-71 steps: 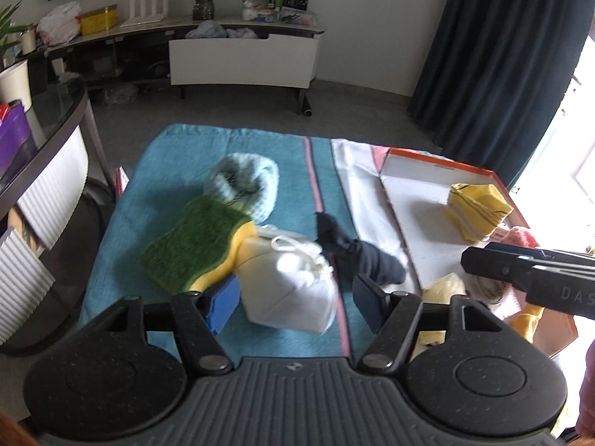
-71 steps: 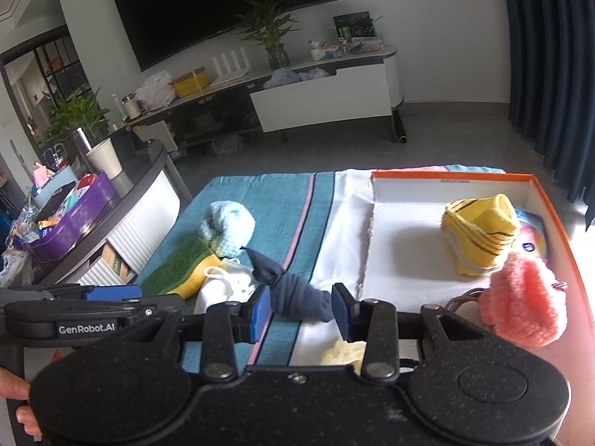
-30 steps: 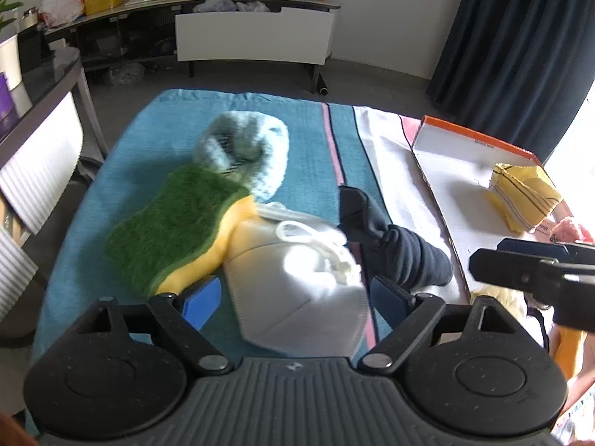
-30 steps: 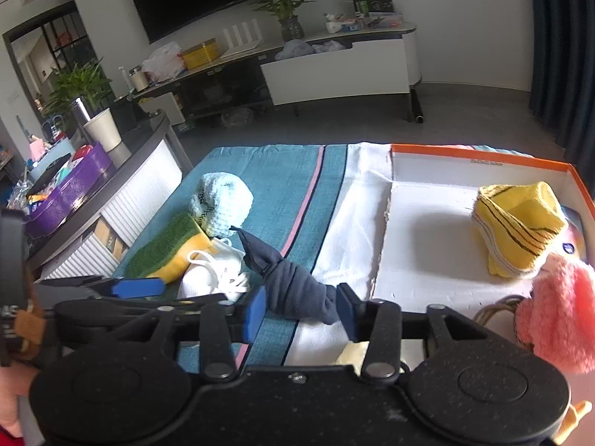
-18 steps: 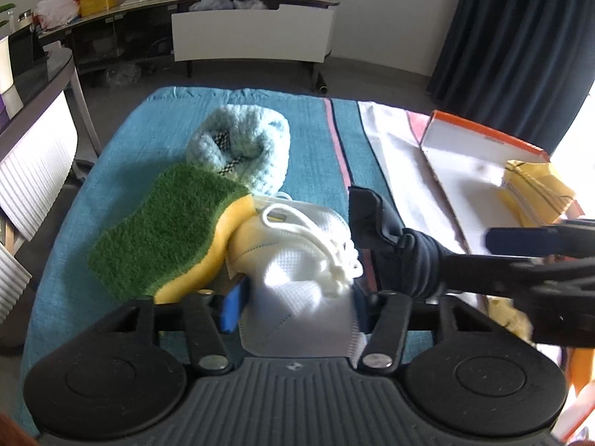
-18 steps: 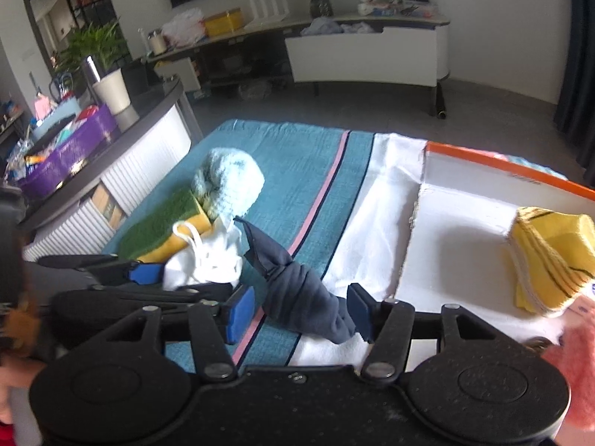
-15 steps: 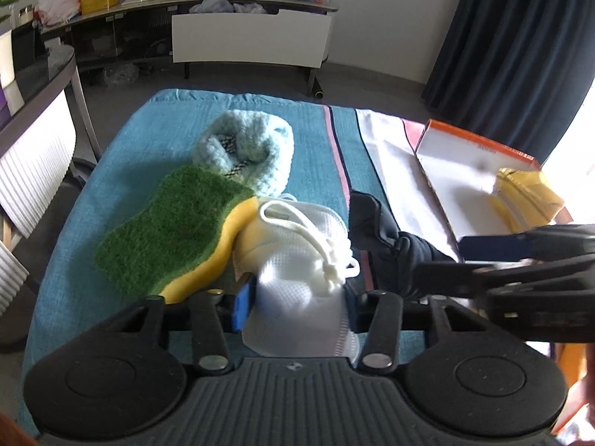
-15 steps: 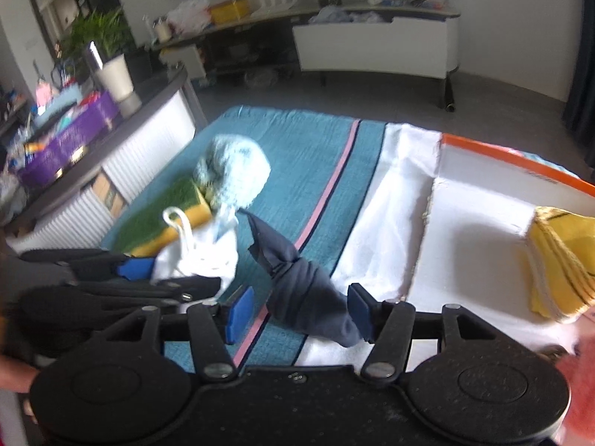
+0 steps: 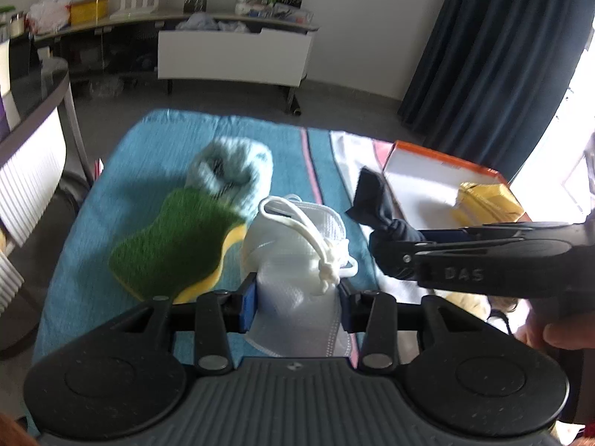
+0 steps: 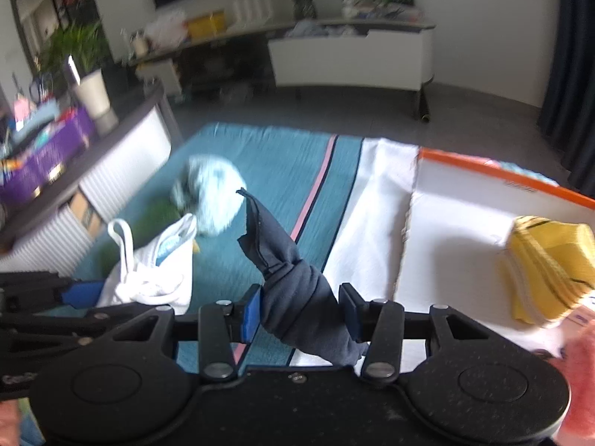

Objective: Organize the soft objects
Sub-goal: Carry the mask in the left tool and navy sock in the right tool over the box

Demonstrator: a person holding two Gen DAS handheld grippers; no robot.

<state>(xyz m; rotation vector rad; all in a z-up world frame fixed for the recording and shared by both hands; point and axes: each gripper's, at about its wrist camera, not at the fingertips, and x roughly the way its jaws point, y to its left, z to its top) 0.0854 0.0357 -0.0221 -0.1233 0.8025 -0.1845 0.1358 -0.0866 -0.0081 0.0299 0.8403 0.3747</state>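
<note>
The left gripper (image 9: 297,299) is pinching a white woven mask (image 9: 297,260) with looped cords. The right gripper (image 10: 301,312) is squeezing a dark navy knotted sock (image 10: 297,290), its limp cuff sticking up over the teal striped cloth (image 10: 282,171).

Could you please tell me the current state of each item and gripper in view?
left gripper: shut on the white face mask.
white face mask: pinched, lifted, straps knotted on top.
right gripper: shut on the dark sock.
dark sock: bundled, held up.
green sponge: lying on the blue cloth.
light blue knit item: rolled, on the cloth.
yellow cloth: folded, inside the orange-rimmed box.
</note>
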